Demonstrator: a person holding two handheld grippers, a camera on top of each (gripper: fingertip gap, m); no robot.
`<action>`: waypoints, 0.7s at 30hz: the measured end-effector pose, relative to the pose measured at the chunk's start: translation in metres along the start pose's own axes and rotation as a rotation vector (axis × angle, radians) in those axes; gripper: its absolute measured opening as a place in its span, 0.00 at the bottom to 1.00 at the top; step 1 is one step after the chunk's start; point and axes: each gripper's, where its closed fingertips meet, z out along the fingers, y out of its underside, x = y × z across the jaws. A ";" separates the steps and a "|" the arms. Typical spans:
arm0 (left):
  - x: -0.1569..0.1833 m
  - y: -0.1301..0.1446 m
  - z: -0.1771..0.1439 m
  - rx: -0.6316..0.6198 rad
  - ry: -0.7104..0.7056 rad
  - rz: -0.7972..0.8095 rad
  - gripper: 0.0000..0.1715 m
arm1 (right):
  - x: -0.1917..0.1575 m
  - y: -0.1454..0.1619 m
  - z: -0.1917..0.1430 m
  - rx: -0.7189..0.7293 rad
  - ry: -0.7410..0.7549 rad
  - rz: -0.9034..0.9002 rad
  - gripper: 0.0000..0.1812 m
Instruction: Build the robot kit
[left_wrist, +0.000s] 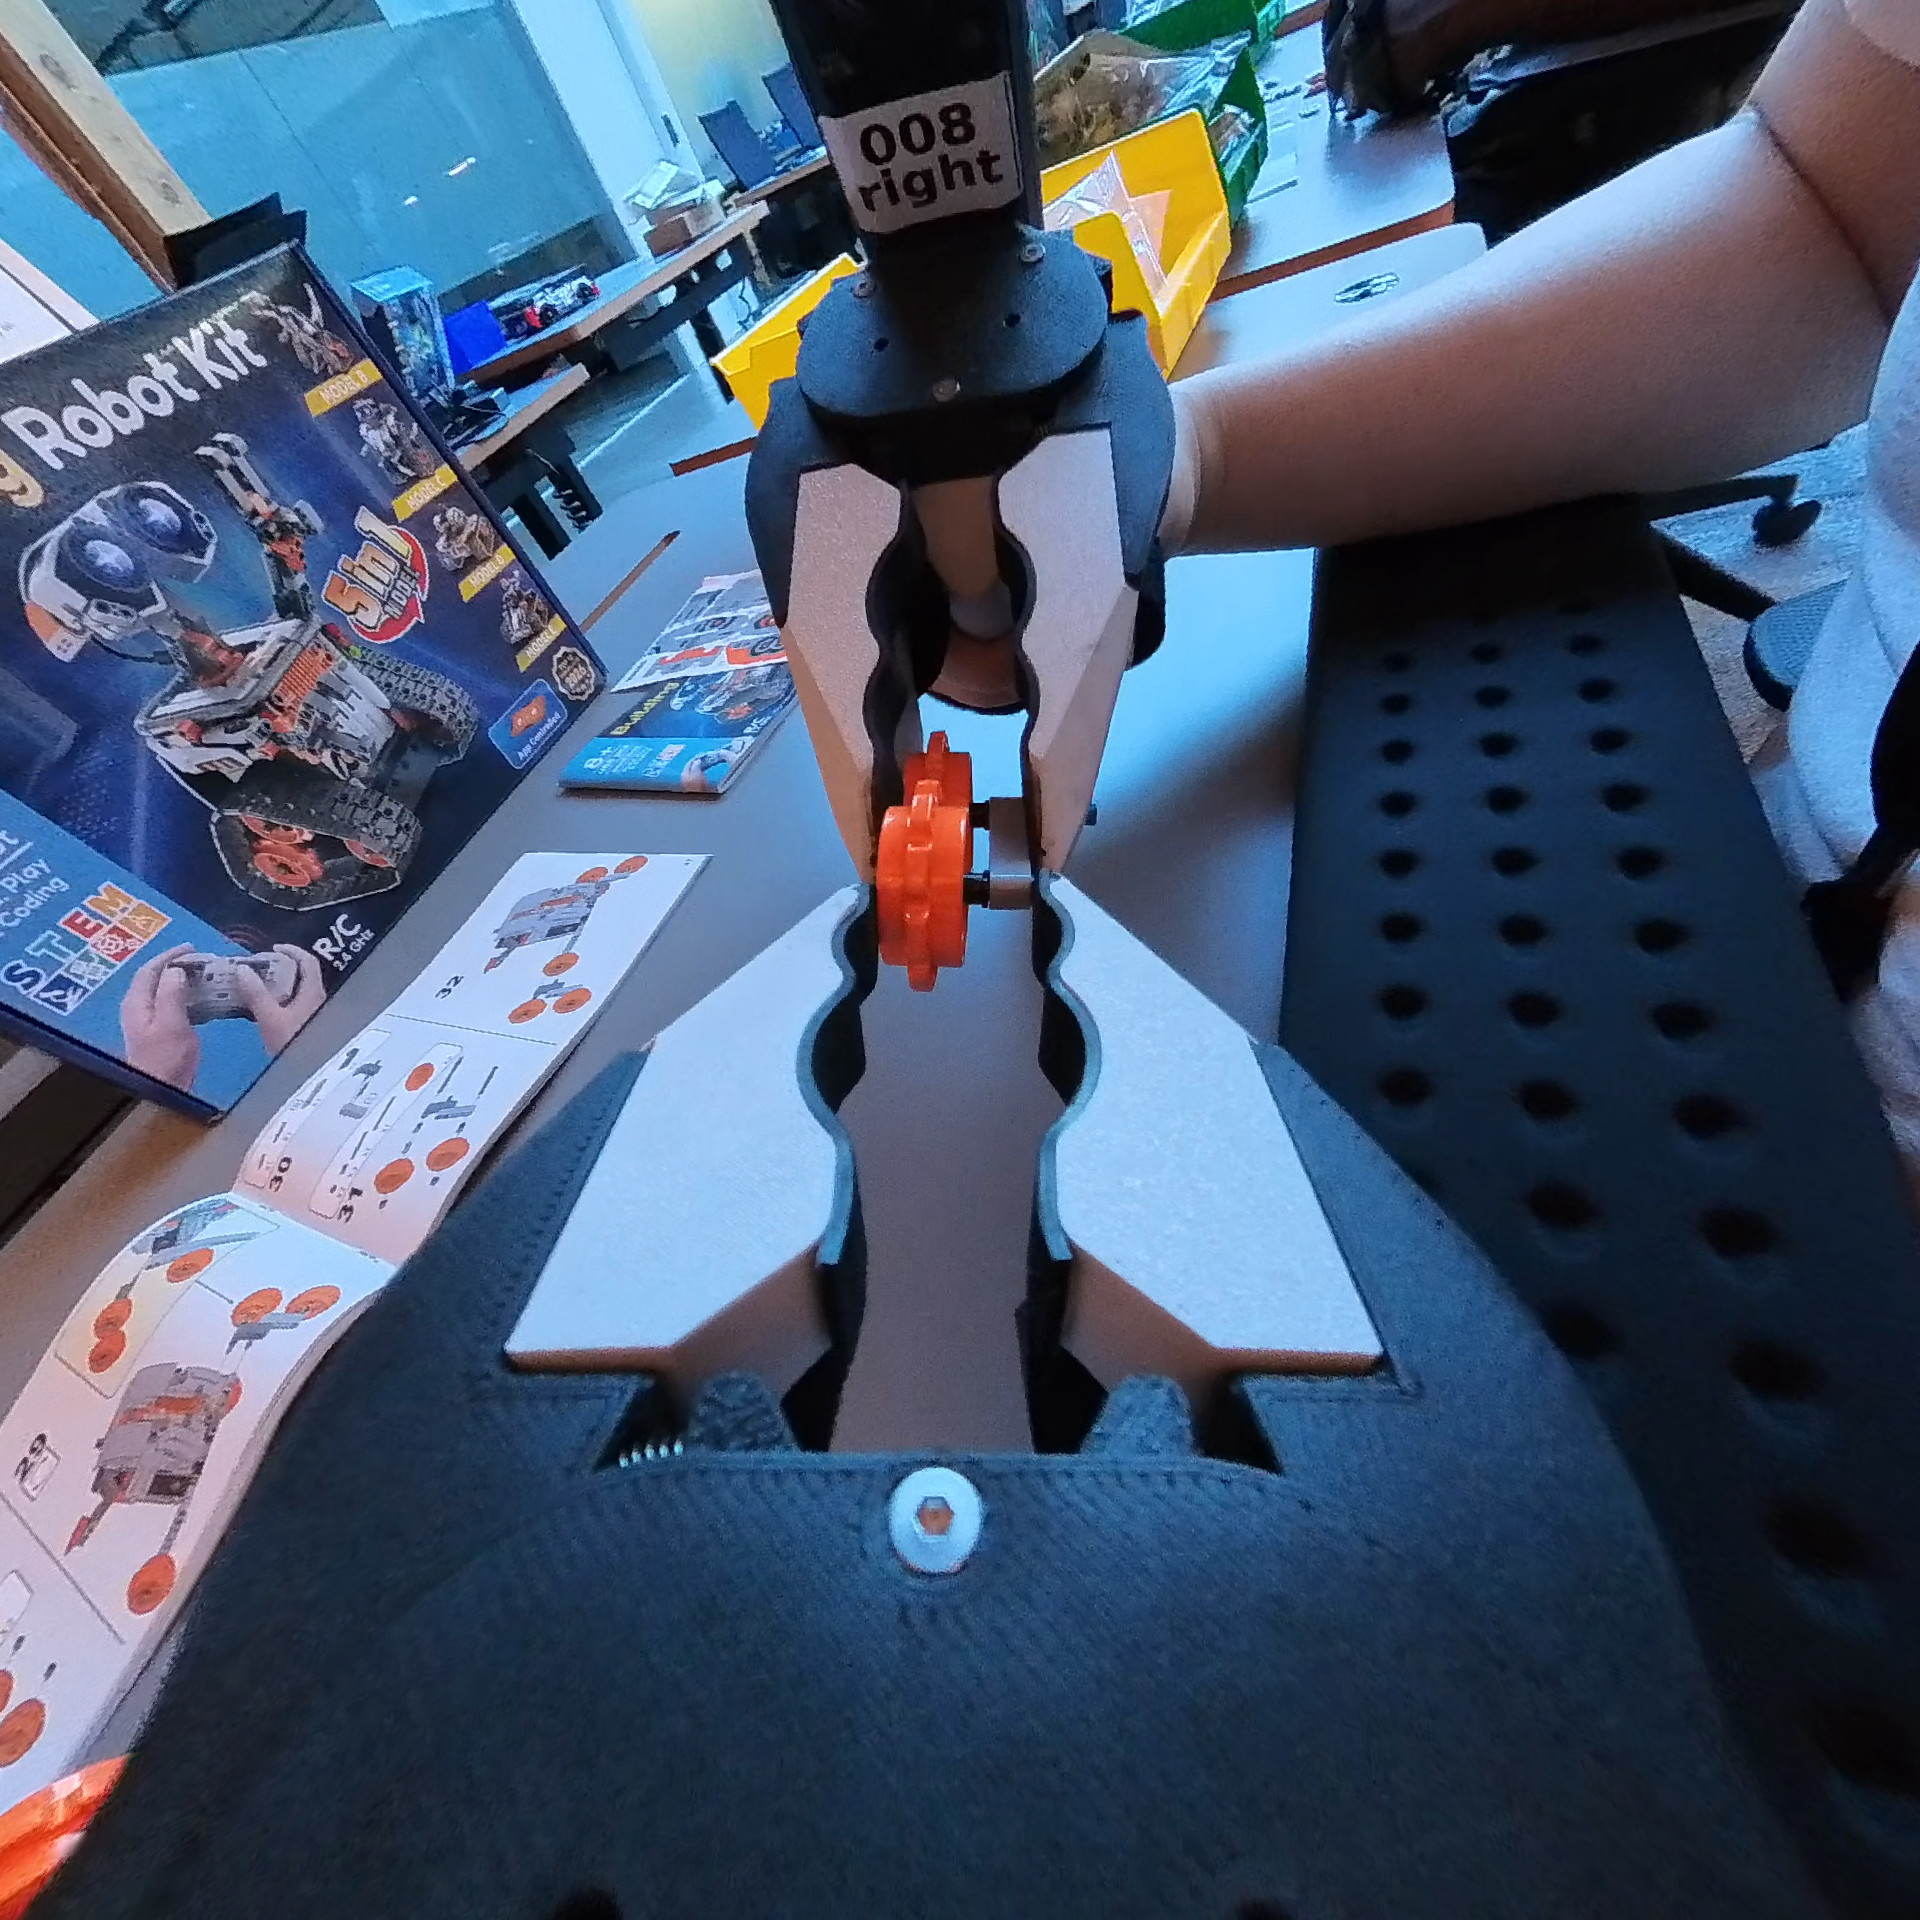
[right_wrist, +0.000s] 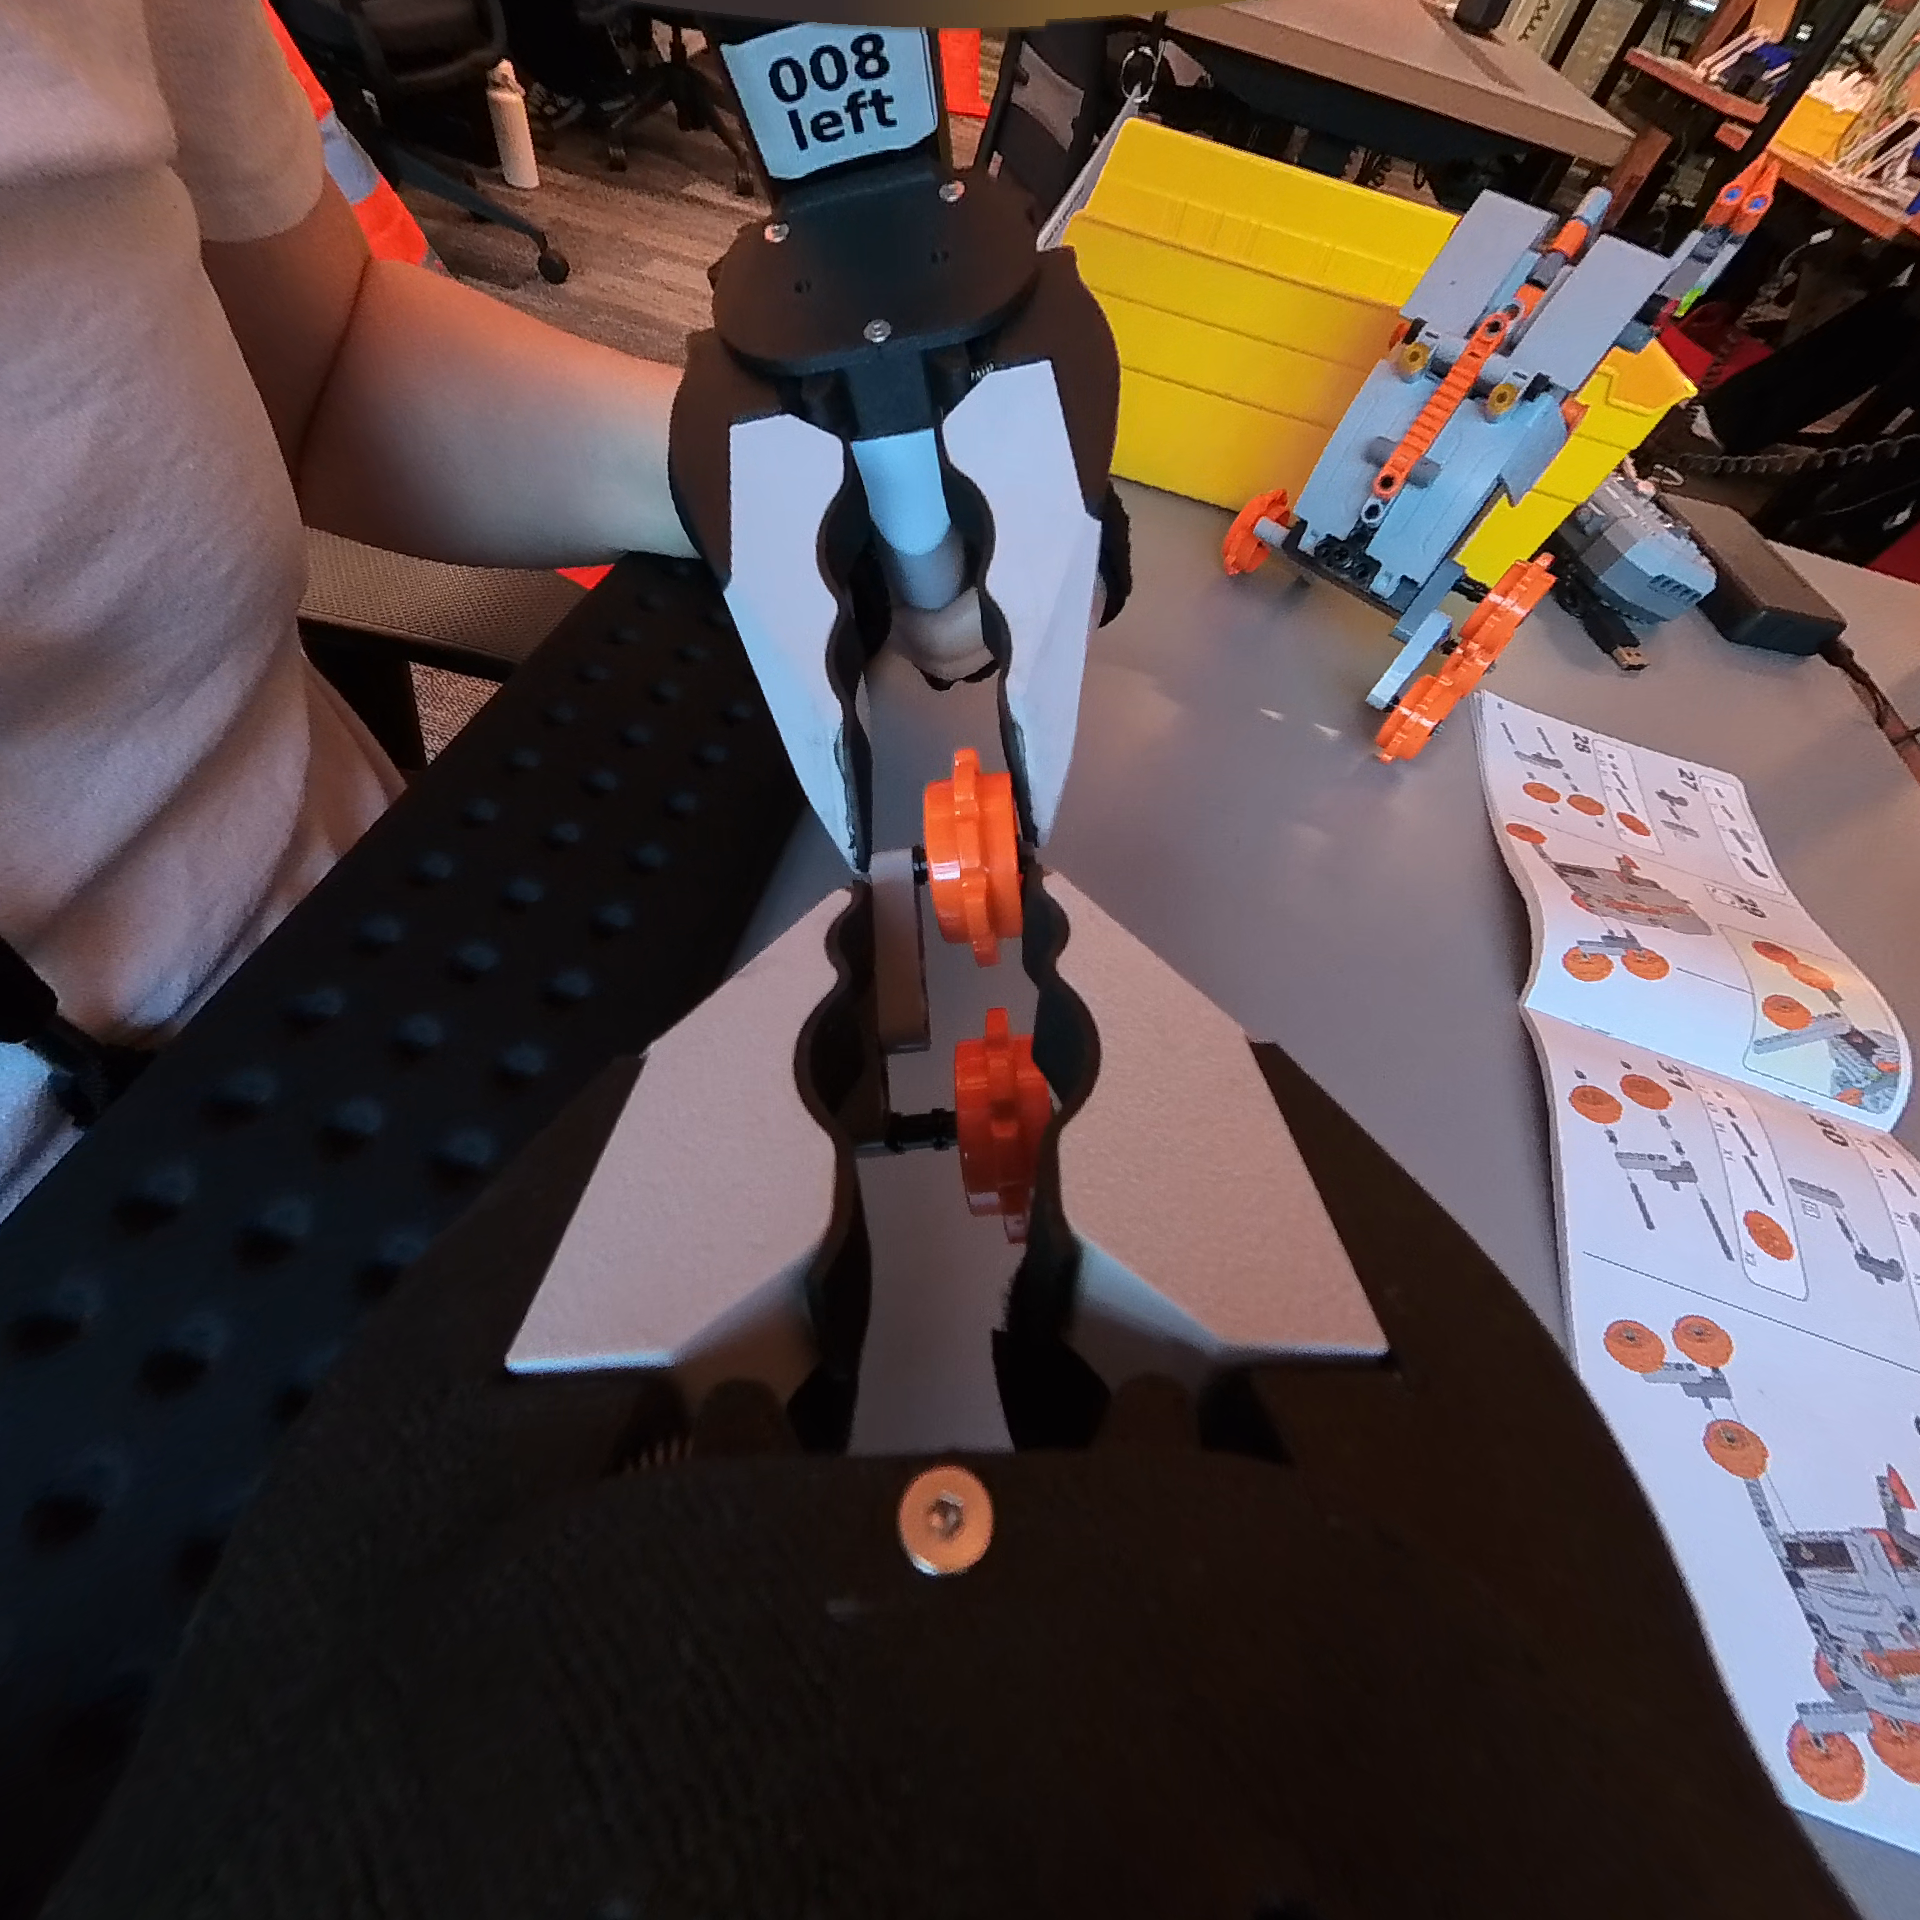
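Note:
A small assembly, a grey beam (right_wrist: 899, 966) carrying two orange toothed wheels (right_wrist: 971, 862) on black axles, hangs in the air between my two grippers, which face each other tip to tip. My right gripper (right_wrist: 943, 896) is shut on it, with the beam against one finger and the nearer orange wheel (right_wrist: 997, 1122) against the other. My left gripper (left_wrist: 948, 891) is shut at its tips on the far end, around the orange wheel (left_wrist: 920, 862) and the beam end (left_wrist: 1013, 868). The right gripper (left_wrist: 956, 857) shows from above in the left wrist view, and the left gripper (right_wrist: 948, 847) likewise in the right wrist view.
A grey table (right_wrist: 1247, 883) holds an open instruction booklet (right_wrist: 1714, 1091), a partly built grey and orange model (right_wrist: 1455, 447), yellow bins (right_wrist: 1247, 343) and a black adapter (right_wrist: 1766, 592). A robot kit box (left_wrist: 208, 644) stands at the left. A black perforated board (left_wrist: 1558, 935) lies near the person's arm (left_wrist: 1507, 364). My two grippers' fingertips are within a few centimetres of each other.

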 end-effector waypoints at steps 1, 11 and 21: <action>0.000 0.000 0.000 0.000 -0.002 0.003 0.16 | 0.000 0.000 0.000 0.000 0.001 -0.001 0.15; -0.002 -0.001 0.000 0.000 -0.015 0.004 0.16 | 0.002 -0.001 -0.001 0.000 0.020 -0.016 0.15; 0.004 0.004 0.000 -0.022 0.027 0.005 0.16 | -0.004 0.003 0.001 -0.028 0.002 -0.055 0.15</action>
